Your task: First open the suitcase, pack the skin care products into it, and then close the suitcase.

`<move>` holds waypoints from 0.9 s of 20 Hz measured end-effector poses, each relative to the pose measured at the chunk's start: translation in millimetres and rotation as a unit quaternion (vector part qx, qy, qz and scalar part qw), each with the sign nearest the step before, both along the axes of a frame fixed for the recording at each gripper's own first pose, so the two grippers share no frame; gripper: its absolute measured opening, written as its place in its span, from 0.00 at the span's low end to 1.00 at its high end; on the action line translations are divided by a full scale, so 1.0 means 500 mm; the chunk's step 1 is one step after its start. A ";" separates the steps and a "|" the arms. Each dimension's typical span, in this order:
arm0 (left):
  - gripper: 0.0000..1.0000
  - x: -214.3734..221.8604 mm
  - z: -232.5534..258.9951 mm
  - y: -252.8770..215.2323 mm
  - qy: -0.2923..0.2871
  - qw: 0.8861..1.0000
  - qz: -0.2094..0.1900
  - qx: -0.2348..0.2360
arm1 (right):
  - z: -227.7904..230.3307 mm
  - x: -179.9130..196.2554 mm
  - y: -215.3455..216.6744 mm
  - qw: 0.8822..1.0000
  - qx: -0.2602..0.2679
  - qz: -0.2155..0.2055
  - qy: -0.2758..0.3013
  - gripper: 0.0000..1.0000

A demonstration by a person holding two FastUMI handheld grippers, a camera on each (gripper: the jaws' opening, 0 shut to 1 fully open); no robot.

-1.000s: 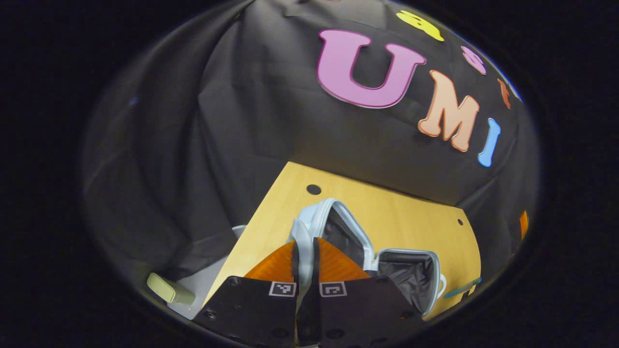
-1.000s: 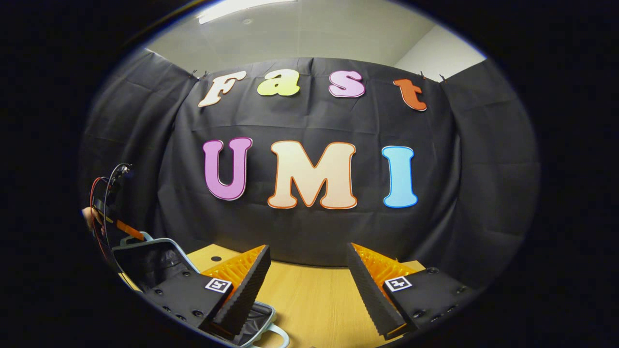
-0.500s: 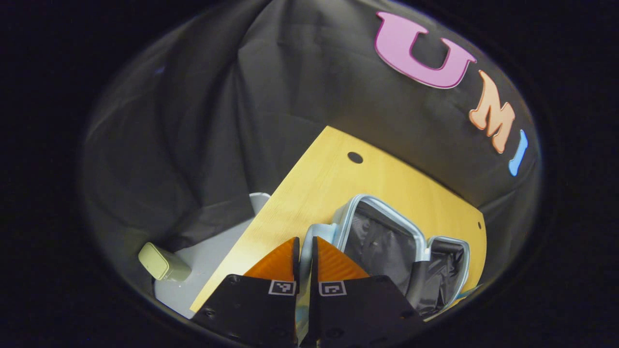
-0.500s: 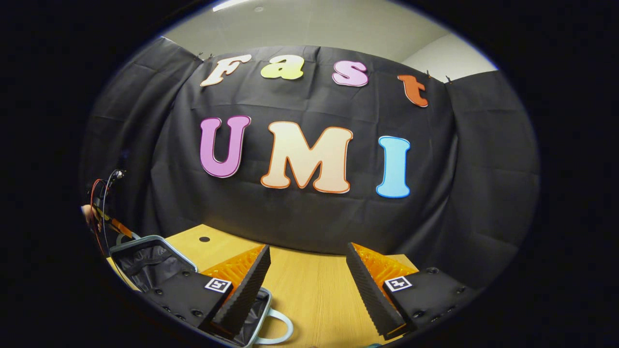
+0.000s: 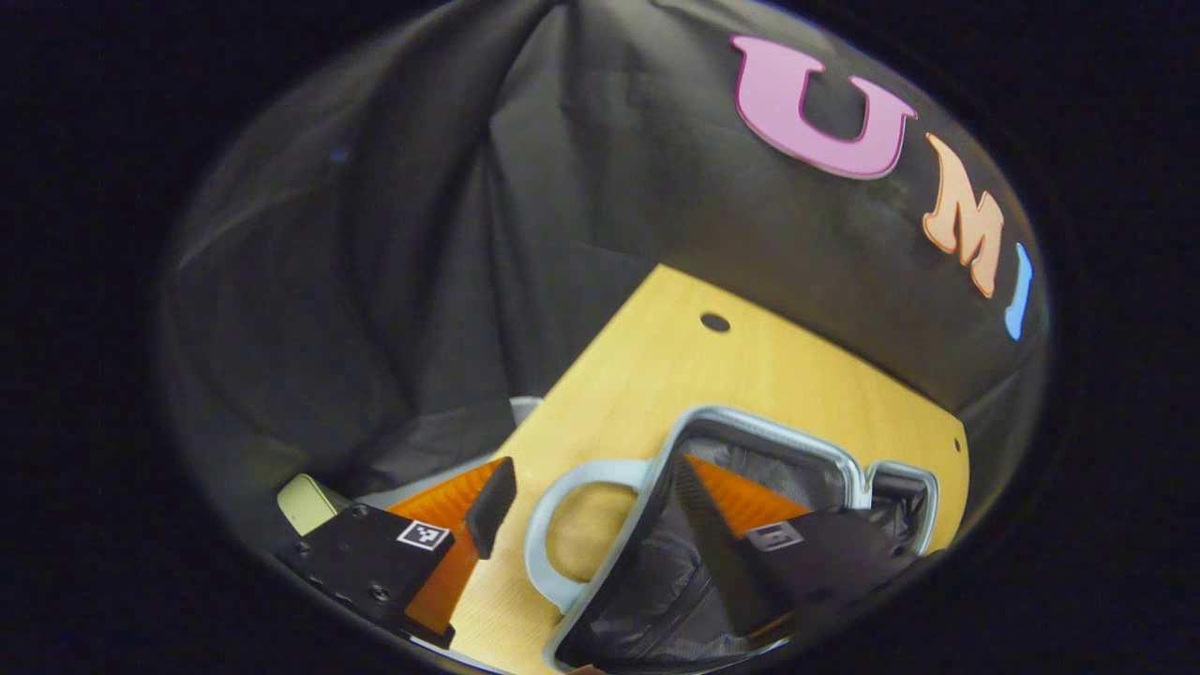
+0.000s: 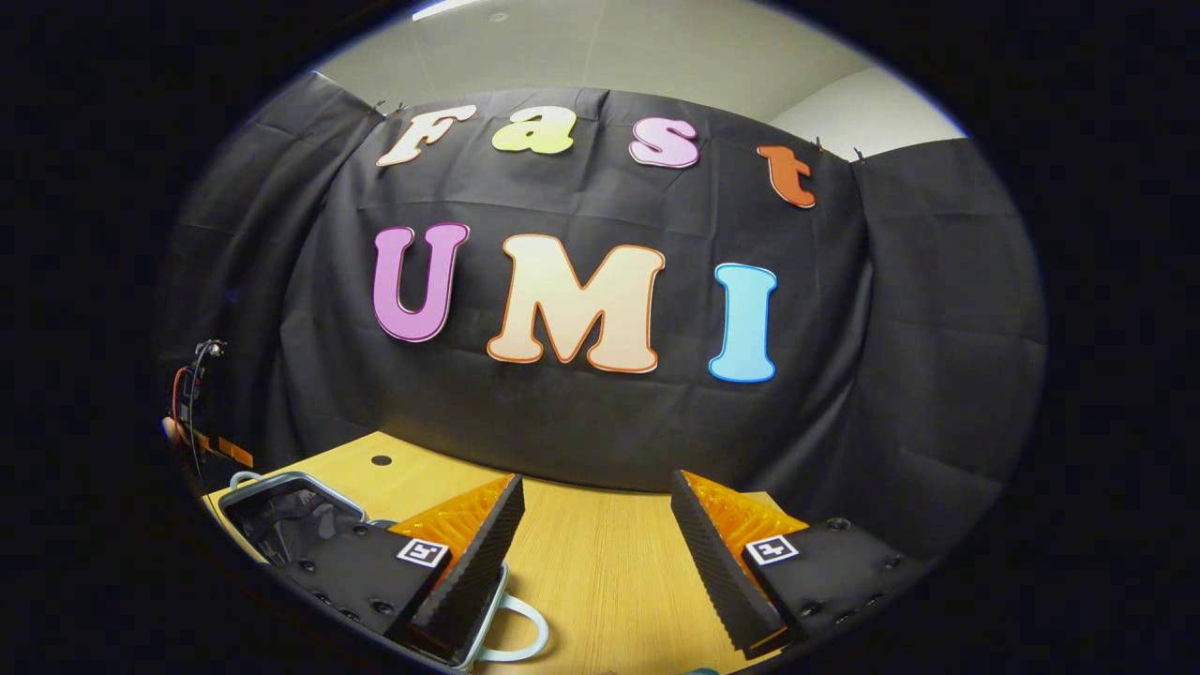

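Wooden desk [image 5: 647, 384] carries the open suitcase [image 5: 750, 450] near its left edge; left gripper [image 5: 586, 492] and right gripper [image 6: 595, 525] are both spread wide, holding nothing.

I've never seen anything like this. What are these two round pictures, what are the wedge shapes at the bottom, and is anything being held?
No robot here: a person holds a two-fingered grasping tool in each hand, and a wide-angle camera rides on each tool, looking forward along its fingers. Those wedges are the fingers.

The left gripper view looks down on a wooden table. The left gripper has its jaws wide apart, holding nothing. Between them sits the pale loop handle of a small light blue suitcase, which lies open showing its dark lining. A pale green object sits off the table's edge; I cannot tell what it is.

The right gripper view looks level toward the booth's black cloth wall. The right gripper is also open and empty above the table, with the suitcase at lower left.
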State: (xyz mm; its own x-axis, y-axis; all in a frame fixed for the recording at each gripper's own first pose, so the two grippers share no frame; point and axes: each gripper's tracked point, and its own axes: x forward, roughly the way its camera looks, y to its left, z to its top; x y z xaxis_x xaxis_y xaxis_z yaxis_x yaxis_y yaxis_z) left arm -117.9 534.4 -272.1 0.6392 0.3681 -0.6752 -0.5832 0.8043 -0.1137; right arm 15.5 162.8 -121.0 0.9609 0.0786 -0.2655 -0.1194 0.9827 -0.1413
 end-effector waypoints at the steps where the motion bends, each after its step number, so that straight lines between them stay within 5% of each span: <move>1: 0.99 0.001 0.032 -0.005 -0.027 0.999 0.009 0.017 | 0.006 0.001 -0.006 1.000 0.004 0.001 -0.006 0.99; 4: 0.96 -0.007 0.157 -0.041 -0.094 0.992 0.038 0.071 | 0.030 -0.001 -0.025 0.999 0.018 0.013 -0.025 1.00; 6: 0.96 -0.009 0.253 -0.083 -0.157 0.977 0.051 0.132 | 0.043 -0.005 -0.035 0.999 0.025 0.031 -0.034 1.00; 9: 0.95 -0.030 0.366 -0.194 -0.210 0.965 0.054 0.145 | 0.069 -0.021 -0.060 0.996 0.045 0.060 -0.050 1.00; 13: 0.95 -0.023 0.402 -0.329 -0.224 0.961 0.044 0.155 | 0.093 -0.038 -0.130 0.993 0.074 0.072 -0.061 0.99; 18: 0.95 0.014 0.381 -0.517 -0.197 0.964 -0.023 0.176 | 0.109 -0.058 -0.234 0.992 0.082 0.059 -0.070 0.99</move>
